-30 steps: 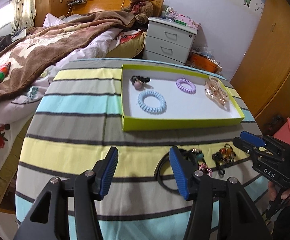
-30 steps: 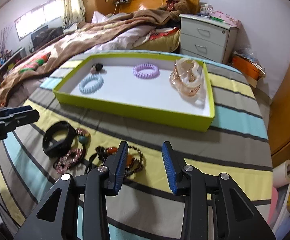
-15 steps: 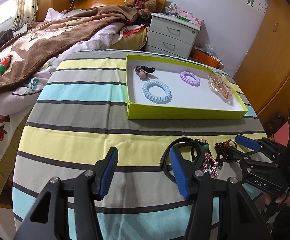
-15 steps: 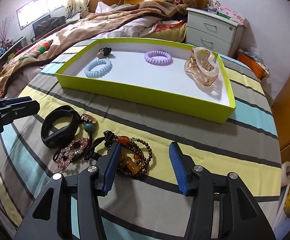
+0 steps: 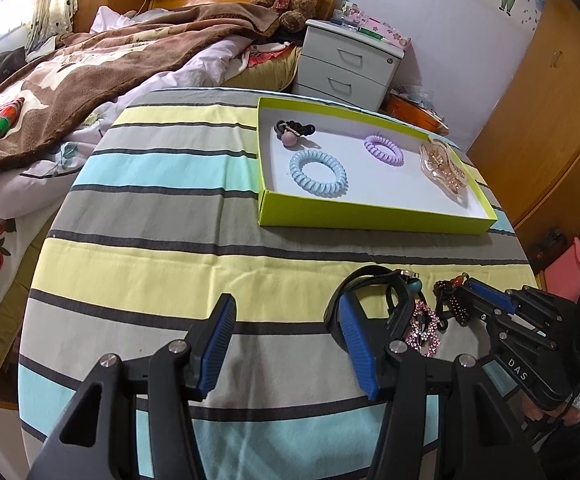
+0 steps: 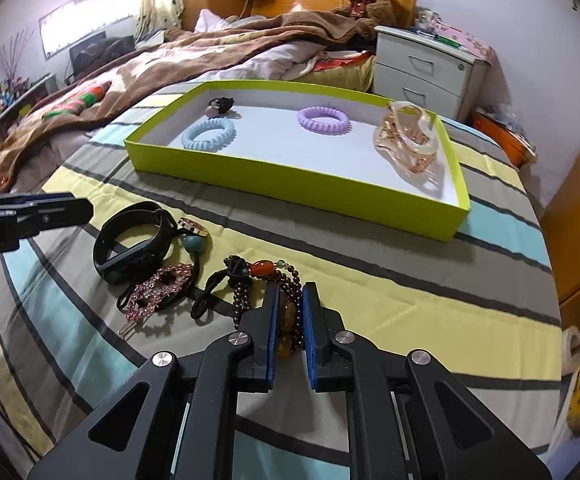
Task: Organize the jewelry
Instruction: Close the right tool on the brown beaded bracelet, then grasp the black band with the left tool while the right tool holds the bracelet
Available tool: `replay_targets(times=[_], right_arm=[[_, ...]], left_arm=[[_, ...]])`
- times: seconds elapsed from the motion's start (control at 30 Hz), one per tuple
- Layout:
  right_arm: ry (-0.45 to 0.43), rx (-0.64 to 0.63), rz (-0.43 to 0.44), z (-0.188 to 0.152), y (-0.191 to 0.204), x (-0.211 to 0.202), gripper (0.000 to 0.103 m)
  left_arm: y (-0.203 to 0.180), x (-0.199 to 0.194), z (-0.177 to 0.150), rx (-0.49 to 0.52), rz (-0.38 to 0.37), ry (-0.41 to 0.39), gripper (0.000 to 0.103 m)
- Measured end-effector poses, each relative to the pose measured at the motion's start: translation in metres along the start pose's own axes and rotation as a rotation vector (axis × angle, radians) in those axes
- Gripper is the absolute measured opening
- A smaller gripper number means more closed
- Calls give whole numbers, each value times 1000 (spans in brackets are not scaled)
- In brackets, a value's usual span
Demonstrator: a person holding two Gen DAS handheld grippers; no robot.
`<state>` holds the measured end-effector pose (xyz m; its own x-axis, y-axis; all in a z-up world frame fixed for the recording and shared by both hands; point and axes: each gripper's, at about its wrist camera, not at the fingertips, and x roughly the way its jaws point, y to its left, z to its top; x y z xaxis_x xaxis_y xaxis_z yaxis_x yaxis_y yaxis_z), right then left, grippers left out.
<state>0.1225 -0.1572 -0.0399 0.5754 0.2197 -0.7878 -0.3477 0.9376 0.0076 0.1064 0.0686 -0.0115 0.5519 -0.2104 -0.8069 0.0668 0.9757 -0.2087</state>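
Observation:
My right gripper (image 6: pixel 290 292) is shut on a dark beaded bracelet (image 6: pixel 268 274) with amber and orange beads, lying on the striped cloth. Left of it lie a pink rhinestone hair clip (image 6: pixel 158 290), a black wristband (image 6: pixel 130 242) and a teal bead tie (image 6: pixel 193 242). My left gripper (image 5: pixel 284 320) is open and empty above the cloth, just left of the wristband (image 5: pixel 374 288). The lime-green tray (image 6: pixel 290 178) holds a blue coil tie (image 6: pixel 208 133), a purple coil tie (image 6: pixel 323 119), a black tie with a pink bead (image 6: pixel 220 106) and a clear amber claw clip (image 6: pixel 410 142).
The table has a striped cloth (image 5: pixel 162 216). A bed with a brown blanket (image 5: pixel 90 68) lies at the left. A white nightstand (image 5: pixel 350 64) stands behind the tray, and a wooden wardrobe (image 5: pixel 550 100) at the right.
My right gripper moved forward and down over the beaded bracelet and closed on it. My left gripper stayed open and shifted slightly closer to the wristband.

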Motion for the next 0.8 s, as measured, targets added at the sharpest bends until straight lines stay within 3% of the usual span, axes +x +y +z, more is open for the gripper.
replay_targets(times=[0.13, 0.17, 0.5, 0.8], right_arm=[[-31, 64, -2, -4, -12, -8, 9], [-42, 83, 0, -4, -16, -11, 3], [-86, 137, 13, -10, -24, -26, 3], [-90, 147, 11, -13, -31, -29, 3]], left_arm=[[-6, 2, -1, 22, -10, 12, 57], [-7, 2, -2, 30, -8, 12, 58], [-30, 11, -5, 96, -16, 54, 58], [-38, 24, 7, 149, 87, 57, 58]])
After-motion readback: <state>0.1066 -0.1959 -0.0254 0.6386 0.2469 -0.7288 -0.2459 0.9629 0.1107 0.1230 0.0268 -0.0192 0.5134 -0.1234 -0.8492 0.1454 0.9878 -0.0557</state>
